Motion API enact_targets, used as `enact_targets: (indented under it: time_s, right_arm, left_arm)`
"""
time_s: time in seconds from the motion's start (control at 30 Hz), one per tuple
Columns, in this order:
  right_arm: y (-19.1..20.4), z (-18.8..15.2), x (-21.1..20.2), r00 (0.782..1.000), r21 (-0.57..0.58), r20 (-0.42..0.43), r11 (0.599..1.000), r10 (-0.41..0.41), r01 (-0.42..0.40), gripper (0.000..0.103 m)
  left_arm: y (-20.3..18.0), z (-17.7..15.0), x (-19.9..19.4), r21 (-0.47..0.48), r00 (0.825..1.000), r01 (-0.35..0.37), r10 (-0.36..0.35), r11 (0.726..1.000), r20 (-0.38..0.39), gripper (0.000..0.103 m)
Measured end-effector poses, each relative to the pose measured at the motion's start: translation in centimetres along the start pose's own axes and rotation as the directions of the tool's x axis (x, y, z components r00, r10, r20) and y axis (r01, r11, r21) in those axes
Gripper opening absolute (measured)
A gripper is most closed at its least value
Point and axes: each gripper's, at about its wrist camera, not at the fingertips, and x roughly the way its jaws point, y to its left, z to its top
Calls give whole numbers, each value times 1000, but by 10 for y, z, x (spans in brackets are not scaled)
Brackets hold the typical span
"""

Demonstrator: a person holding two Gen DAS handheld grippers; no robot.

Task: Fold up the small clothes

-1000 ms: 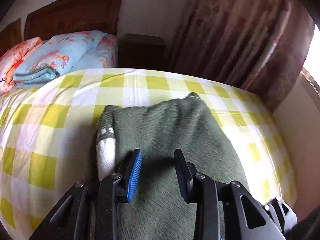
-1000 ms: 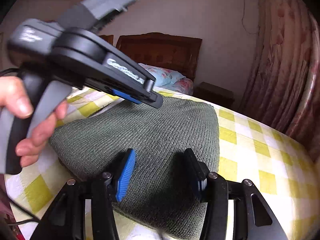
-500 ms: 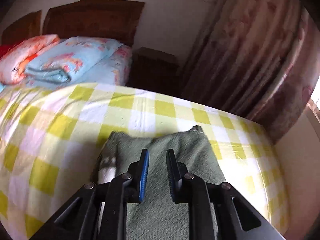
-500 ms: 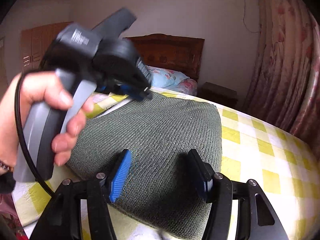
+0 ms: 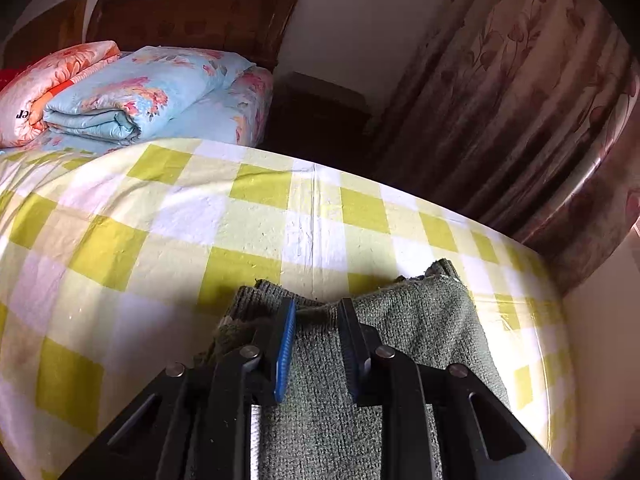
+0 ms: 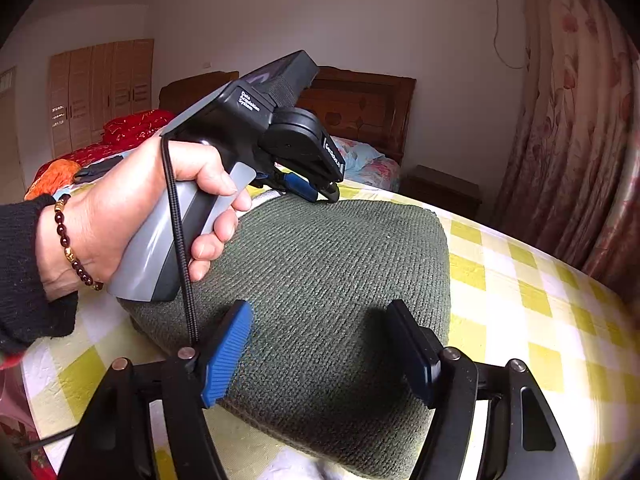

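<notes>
A dark green knit garment (image 5: 404, 340) (image 6: 340, 272) lies folded into a thick pad on the yellow-and-white chequered sheet (image 5: 160, 220) (image 6: 520, 300). My left gripper (image 5: 316, 316) (image 6: 324, 196), held by a person's hand (image 6: 132, 208), points down at the garment's far edge. Its tips rest there, and a narrow gap between the pads shows a ridge of knit fabric. I see no pinch on the fabric. My right gripper (image 6: 320, 352) stands wide open low over the garment's near edge, holding nothing.
Folded floral quilts (image 5: 132, 100) lie at the head of the bed before a wooden headboard (image 5: 192, 12). A dark nightstand (image 5: 320, 112) and a patterned curtain (image 5: 520, 100) stand beyond the bed's far side. A wardrobe (image 6: 100, 92) is at the back left.
My left gripper narrowed its jaws, lifted off the middle of the garment and travelled to its far edge. The right gripper has kept still and open.
</notes>
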Motion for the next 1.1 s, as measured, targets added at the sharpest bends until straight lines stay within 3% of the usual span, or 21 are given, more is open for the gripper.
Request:
enact_targets:
  time_s: [0.13,0.2,0.23,0.27,0.33,0.4,0.47,0.6,0.67,0.77,0.87,0.97,1.1]
  right_arm:
    - [4,2,-4,1000,-2,-2,1000,-1,1,103]
    - [0,2,-5,1000,14,5,1000,14,-14,103]
    - [-4,2,-8,1000,34,12,999,27,-27,103]
    - [-10,0,-12,999,61,19,997,37,-38,103]
    - [-24,0,-25,998,132,33,989,61,-65,103]
    - [-41,-2,-37,998,211,40,976,54,-62,103]
    - [-57,-3,-48,999,272,37,962,5,-15,103]
    - [-62,-3,-58,1000,327,23,945,-7,-1,103]
    - [-47,-2,-56,1000,278,5,960,-9,8,103]
    - [-15,-3,-38,993,125,-96,989,-67,78,103]
    - [-9,-11,-31,987,89,-140,992,-82,95,103]
    - [-17,-14,-59,996,146,-88,989,-18,31,103]
    - [-26,-12,-103,999,191,-12,981,-33,35,103]
  left_arm:
    - [17,0,-12,-87,995,97,-94,992,41,23]
    - [21,-5,-38,-117,992,63,-49,991,119,23]
    - [17,-10,-56,-91,987,13,2,996,160,23]
    - [11,-17,-76,-43,979,8,1,999,205,24]
    - [0,-40,-112,77,964,46,-65,996,258,28]
    - [-10,-66,-135,181,965,14,-61,983,256,39]
    - [-15,-91,-150,250,967,-8,-56,968,248,44]
    - [-14,-127,-156,295,973,-37,-33,955,230,51]
    - [-12,-141,-148,310,977,-58,-10,949,213,51]
    - [-6,-152,-122,322,989,-114,78,940,122,51]
    - [4,-157,-129,285,990,-99,65,953,129,51]
    - [5,-162,-150,290,975,-165,112,943,190,51]
    - [2,-170,-179,274,947,-244,168,930,275,52]
